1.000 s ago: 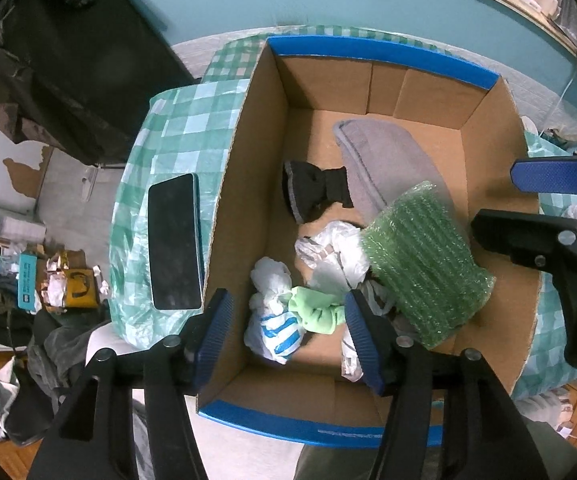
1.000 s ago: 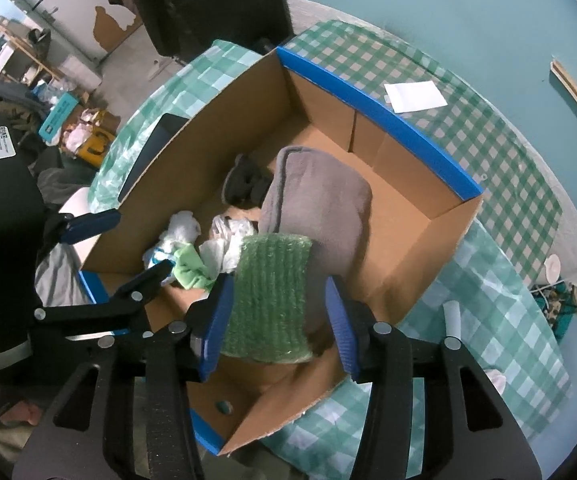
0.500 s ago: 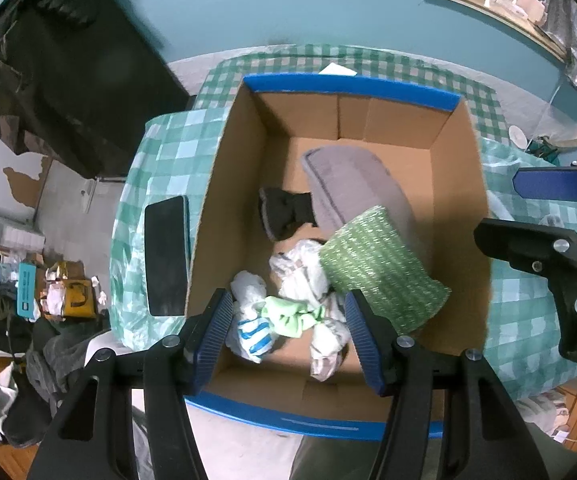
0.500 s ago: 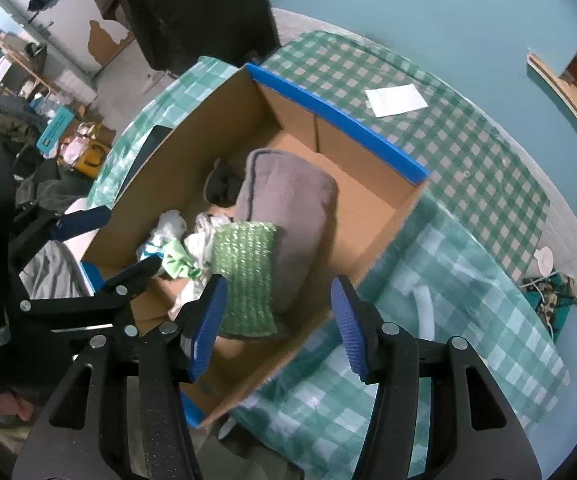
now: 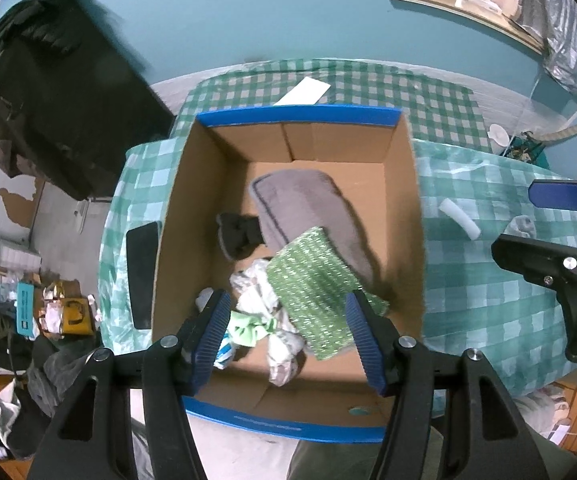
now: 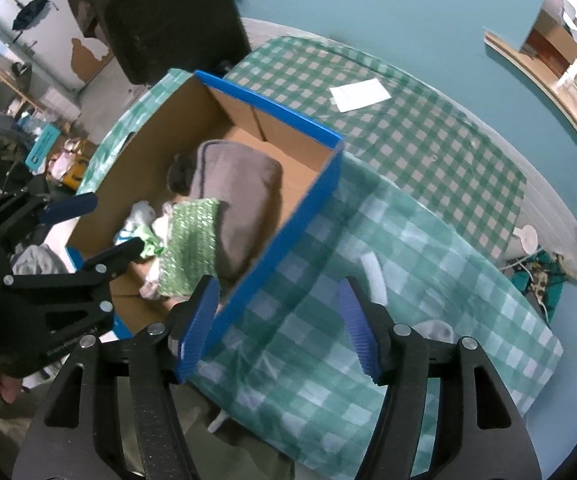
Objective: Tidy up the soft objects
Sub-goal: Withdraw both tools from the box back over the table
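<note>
A cardboard box with blue rims [image 5: 300, 114] [image 6: 272, 110] stands on the green checked table. Inside lie a grey folded cloth [image 5: 308, 204] [image 6: 240, 184], green bubble wrap [image 5: 316, 288] [image 6: 192, 232], a black item [image 5: 236, 232], white crumpled bags [image 5: 256, 288] and a light green cloth [image 5: 248, 328]. My left gripper [image 5: 288, 336] is open and empty, high over the box's near part. My right gripper [image 6: 280, 320] is open and empty, above the tablecloth just right of the box. A white foam roll [image 5: 458, 218] [image 6: 374, 272] and a pale soft item [image 5: 522, 226] [image 6: 434, 330] lie on the cloth right of the box.
A black phone [image 5: 142, 276] lies left of the box. A white paper [image 5: 304, 92] [image 6: 358, 94] lies behind it. A dark covered shape [image 5: 48, 92] stands at back left. Floor clutter [image 5: 56, 312] sits left of the table.
Both grippers rose and pulled back from the box. The right gripper swung right, from over the bubble wrap to over the tablecloth beside the box. The bubble wrap stays in the box.
</note>
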`<move>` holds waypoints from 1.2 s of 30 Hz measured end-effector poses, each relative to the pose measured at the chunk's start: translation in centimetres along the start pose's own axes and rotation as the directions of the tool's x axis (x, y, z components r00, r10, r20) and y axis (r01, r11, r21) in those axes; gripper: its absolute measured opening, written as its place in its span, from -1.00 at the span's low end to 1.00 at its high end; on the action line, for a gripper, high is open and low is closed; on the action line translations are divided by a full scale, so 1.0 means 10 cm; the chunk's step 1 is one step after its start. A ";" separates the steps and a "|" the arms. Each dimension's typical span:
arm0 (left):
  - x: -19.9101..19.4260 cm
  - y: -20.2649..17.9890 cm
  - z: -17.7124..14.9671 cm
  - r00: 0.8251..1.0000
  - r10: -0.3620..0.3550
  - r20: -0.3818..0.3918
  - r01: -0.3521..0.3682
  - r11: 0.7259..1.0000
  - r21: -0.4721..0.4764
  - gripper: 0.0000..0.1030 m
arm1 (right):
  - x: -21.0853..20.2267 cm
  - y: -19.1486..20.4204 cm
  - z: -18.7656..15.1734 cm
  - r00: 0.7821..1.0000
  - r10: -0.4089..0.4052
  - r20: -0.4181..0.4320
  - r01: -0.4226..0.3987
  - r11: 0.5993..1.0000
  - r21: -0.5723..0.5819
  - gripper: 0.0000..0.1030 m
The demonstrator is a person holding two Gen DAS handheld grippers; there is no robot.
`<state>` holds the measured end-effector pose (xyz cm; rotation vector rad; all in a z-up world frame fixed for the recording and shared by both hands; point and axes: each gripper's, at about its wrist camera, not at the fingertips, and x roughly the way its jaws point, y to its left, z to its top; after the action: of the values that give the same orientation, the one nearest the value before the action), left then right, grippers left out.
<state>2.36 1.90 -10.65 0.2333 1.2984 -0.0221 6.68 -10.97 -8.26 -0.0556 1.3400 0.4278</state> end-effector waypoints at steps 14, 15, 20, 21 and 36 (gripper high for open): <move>-0.10 -0.51 0.13 1.000 -0.012 0.021 0.010 0.997 0.073 0.39 | -0.15 -0.65 -0.37 0.998 -0.055 -0.008 0.056 0.993 0.106 0.33; -0.10 -0.54 0.14 1.000 -0.013 0.022 0.011 0.997 0.077 0.39 | -0.15 -0.70 -0.40 0.998 -0.061 -0.011 0.062 0.991 0.117 0.34; -0.11 -0.73 0.21 0.999 -0.025 0.024 0.023 0.994 0.103 0.46 | -0.17 -0.93 -0.54 0.997 -0.080 -0.022 0.082 0.985 0.155 0.36; -0.11 -0.77 0.22 0.999 -0.029 0.024 0.026 0.994 0.107 0.46 | -0.17 -0.98 -0.56 0.996 -0.084 -0.025 0.087 0.983 0.162 0.36; 0.01 -1.31 0.34 0.998 -0.062 -0.006 0.062 0.985 0.163 0.46 | -0.05 -1.44 -0.88 0.993 -0.093 -0.067 0.106 0.970 0.220 0.37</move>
<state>3.69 -11.52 -11.99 0.3331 1.3058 -0.1820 3.23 -26.87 -12.88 0.0516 1.4268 0.1900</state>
